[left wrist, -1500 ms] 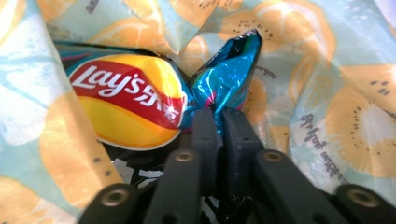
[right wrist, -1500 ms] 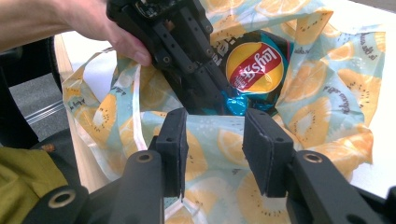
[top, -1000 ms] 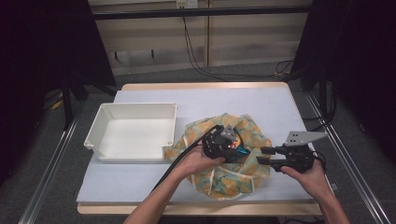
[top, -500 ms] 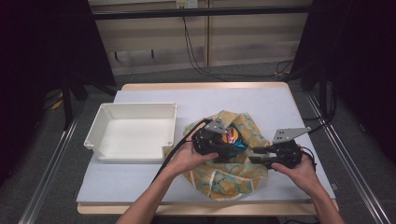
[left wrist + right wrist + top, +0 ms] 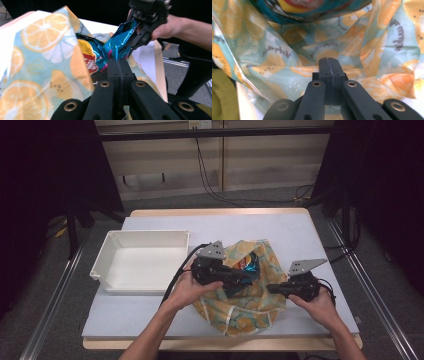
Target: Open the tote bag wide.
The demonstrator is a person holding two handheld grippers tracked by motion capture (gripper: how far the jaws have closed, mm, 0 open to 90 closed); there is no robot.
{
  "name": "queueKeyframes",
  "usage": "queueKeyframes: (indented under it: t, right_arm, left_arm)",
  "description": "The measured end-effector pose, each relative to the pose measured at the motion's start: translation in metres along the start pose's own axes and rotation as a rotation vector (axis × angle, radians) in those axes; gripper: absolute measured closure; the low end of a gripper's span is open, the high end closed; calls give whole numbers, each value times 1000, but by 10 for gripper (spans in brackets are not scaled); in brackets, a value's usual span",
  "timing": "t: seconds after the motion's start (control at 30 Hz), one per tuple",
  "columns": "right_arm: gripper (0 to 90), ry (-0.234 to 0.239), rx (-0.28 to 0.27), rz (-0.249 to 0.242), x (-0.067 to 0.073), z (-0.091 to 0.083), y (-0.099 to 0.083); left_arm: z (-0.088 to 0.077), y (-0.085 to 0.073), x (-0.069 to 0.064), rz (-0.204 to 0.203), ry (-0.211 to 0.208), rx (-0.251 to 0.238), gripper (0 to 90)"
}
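in the right gripper view we see the chip bag point(image 5: 312, 7) blurred and cut off by the top edge. in the high view the fabric bag point(image 5: 250, 307) hides most of it, and print on both stays unreadable.

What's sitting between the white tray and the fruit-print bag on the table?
Only the left claw, its cable and the hand holding it, seen in the high view, between tray and bag.

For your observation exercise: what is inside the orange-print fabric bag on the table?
A blue crisp packet sticks out of the orange-print bag; the left gripper grips its crumpled end. Its lower part, and anything beneath, is covered by fabric.
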State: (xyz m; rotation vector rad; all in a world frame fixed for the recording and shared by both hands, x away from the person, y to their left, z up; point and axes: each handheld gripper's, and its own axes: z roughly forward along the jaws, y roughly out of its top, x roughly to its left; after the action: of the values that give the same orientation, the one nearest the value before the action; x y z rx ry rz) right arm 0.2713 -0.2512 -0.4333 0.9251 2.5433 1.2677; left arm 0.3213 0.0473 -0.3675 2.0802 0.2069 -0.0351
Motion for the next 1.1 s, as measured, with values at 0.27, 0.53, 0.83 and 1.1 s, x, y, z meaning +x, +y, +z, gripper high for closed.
queueKeyframes:
  t: [0.27,0.53,0.83,1.1]
  right_arm:
    - [900,-39,17,19,-7,1,-7]
    - [739,-14,-71,0,0,-14,6]
    - [593,-71,-141,-2,-11,-27,36]
    - [634,-54,-152,-8,-27,-24,60]
  left_arm:
    - [-14,-3,-1,-2,-10,-23,900]
    - [-9,-1,-3,-2,-10,-34,900]
    - [-10,3,-6,10,-26,-48,900]
    - [-6,2,-7,17,-39,-33,900]
